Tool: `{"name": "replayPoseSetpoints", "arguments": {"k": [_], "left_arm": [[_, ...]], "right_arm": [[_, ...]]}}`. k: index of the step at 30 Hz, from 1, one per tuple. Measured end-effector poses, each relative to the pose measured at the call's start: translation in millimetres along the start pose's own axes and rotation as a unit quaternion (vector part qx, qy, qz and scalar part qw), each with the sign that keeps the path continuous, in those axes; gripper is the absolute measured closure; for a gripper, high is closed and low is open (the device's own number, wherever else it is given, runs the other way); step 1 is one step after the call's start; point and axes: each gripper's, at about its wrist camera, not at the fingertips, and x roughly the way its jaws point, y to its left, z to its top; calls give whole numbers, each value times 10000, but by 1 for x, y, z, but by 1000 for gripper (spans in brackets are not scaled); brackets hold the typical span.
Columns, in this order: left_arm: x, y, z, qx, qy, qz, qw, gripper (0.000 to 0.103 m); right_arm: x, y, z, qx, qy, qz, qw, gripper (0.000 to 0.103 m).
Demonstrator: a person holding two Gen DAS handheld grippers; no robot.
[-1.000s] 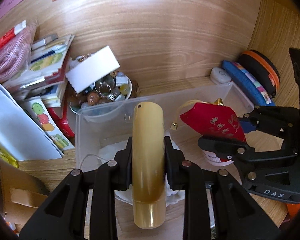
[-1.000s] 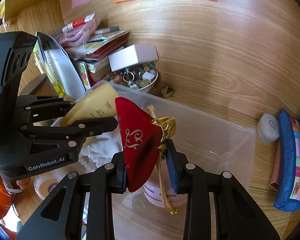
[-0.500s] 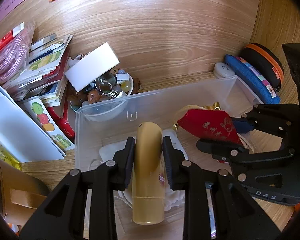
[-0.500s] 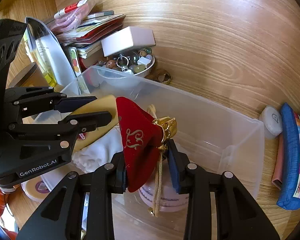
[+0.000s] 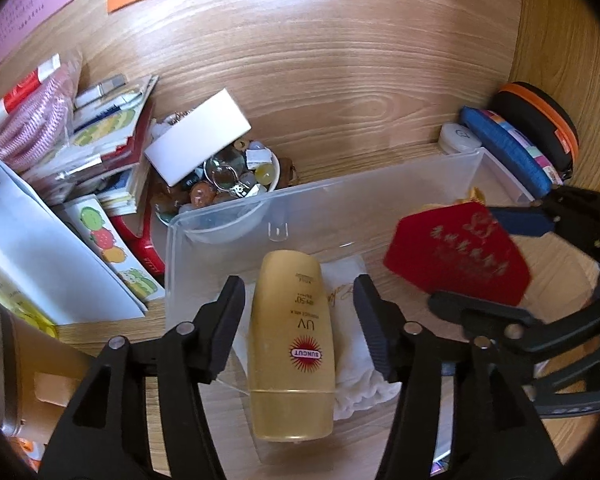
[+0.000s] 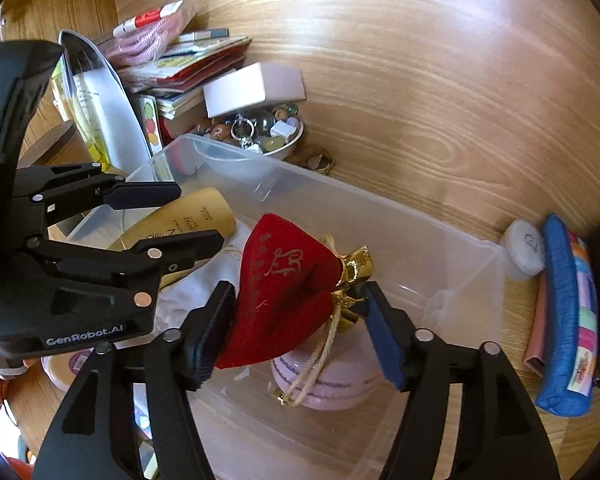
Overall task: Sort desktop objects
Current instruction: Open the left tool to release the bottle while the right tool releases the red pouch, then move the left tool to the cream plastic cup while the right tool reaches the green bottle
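A gold sunscreen bottle lies on a white cloth inside the clear plastic bin. My left gripper is open around it, its fingers apart from the bottle's sides. A red velvet pouch with a gold tie sits between the spread fingers of my right gripper, over a pink round tin in the bin. The left gripper and the bottle also show in the right wrist view. The pouch shows in the left wrist view.
A bowl of beads and trinkets with a white box on it stands behind the bin. Books and papers are stacked at the left. A blue pencil case, a white round case and an orange-rimmed black case lie at the right.
Both grippers lowered into the bin and opened. The bottle now lies on the cloth, free of the left fingers. The right fingers have spread away from the pouch.
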Motion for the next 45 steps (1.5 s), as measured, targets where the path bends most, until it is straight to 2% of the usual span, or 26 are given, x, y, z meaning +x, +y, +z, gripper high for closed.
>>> {"name": "replayPoseSetpoints", "arguments": {"k": [3, 7, 9, 17, 22, 32, 45], "left_arm": [[-5, -3, 0, 36, -26, 72, 10000, 45], [-18, -6, -2, 25, -138, 209, 9997, 34], [-26, -8, -3, 44, -192, 285, 9994, 32], [-66, -15, -11, 110, -518, 588, 9969, 8], [-90, -17, -21, 108, -654, 674, 9955, 8], [-130, -1, -50, -175, -814, 746, 9937, 4], [-115, 7, -99, -549, -340, 517, 9966, 4]], "right_arm": [[-10, 0, -2, -24, -93, -97, 9999, 35], [-25, -2, -7, -25, -208, -203, 9996, 35], [-33, -3, -9, 4, -277, -246, 9993, 35], [-63, -4, -20, 122, -468, -391, 9981, 34], [-92, -2, -28, 213, -733, -415, 9962, 21], [-145, 12, -54, 336, -1223, -384, 9912, 20], [-148, 37, -99, 487, -1162, -126, 9919, 20]]}}
